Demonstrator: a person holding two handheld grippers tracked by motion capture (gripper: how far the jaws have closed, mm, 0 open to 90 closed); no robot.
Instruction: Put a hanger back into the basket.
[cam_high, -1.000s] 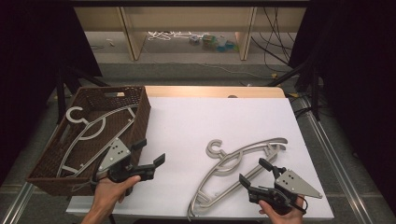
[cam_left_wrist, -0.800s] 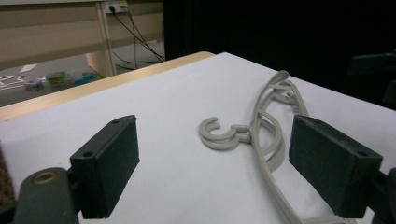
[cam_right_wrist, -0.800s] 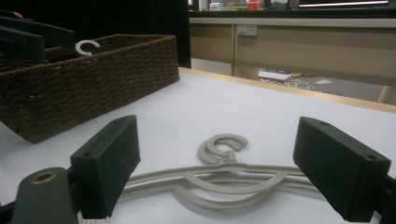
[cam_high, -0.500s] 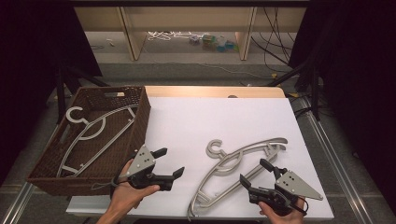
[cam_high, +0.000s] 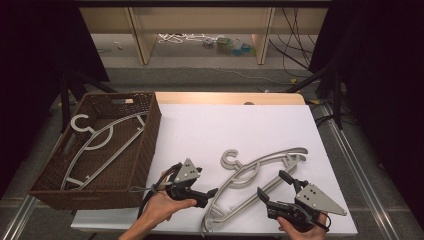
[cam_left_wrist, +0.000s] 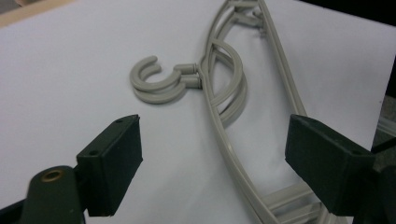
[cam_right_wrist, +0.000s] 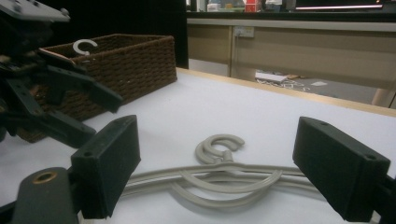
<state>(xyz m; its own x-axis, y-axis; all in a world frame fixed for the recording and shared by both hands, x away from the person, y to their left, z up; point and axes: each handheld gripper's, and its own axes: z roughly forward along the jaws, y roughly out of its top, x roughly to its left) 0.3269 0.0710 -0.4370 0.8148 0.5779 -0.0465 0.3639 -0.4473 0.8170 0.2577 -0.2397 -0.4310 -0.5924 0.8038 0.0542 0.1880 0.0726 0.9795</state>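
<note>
You are bringing the left gripper, jaws wide, toward the stacked grey plastic hangers just ahead; right gripper waiting wide. Next: straddle one bar, then close.

Wide-open right tongs frame stacked grey hangers lying before a wicker basket.

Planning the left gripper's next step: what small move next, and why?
Probably ease the left gripper forward and down so its open fingers straddle the arm of the top hanger. The grey hangers lie stacked on the white table, untouched, with that arm already running between the fingers. The right gripper hovers open alongside.
</note>
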